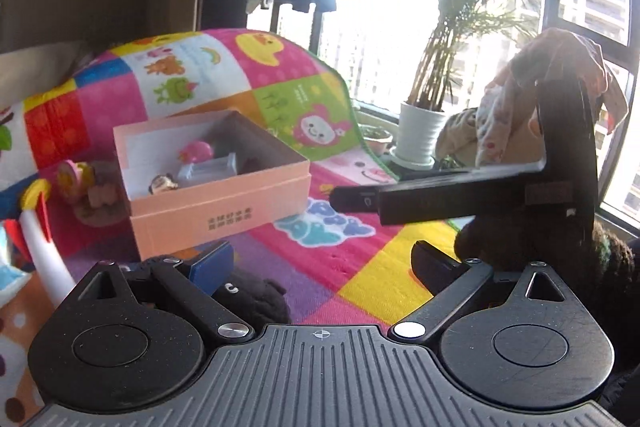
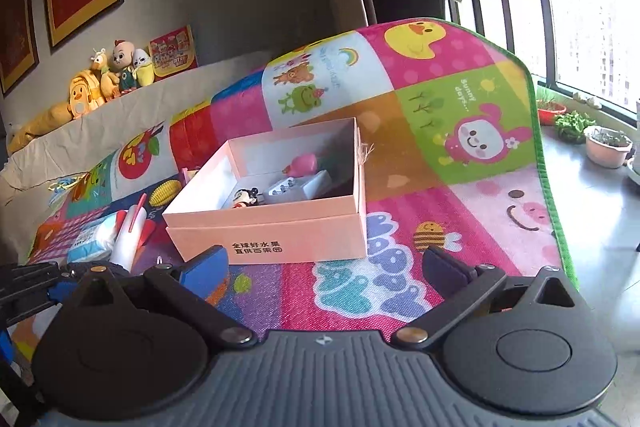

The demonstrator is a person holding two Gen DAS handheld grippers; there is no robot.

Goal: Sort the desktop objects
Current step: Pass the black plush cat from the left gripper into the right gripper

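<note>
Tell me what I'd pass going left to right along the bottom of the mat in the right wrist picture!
Tissue pack → white tube → pink box → little bee picture → mat's green edge.

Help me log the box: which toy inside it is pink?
The rounded pink toy at the pink box's back; the figurine is black-haired, the block grey.

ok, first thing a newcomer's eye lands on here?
The bright cartoon mat covering the whole surface, then the open pink box at its centre with a few small toys inside. On the far ledge at left sits a row of yellow plush toys.
</note>
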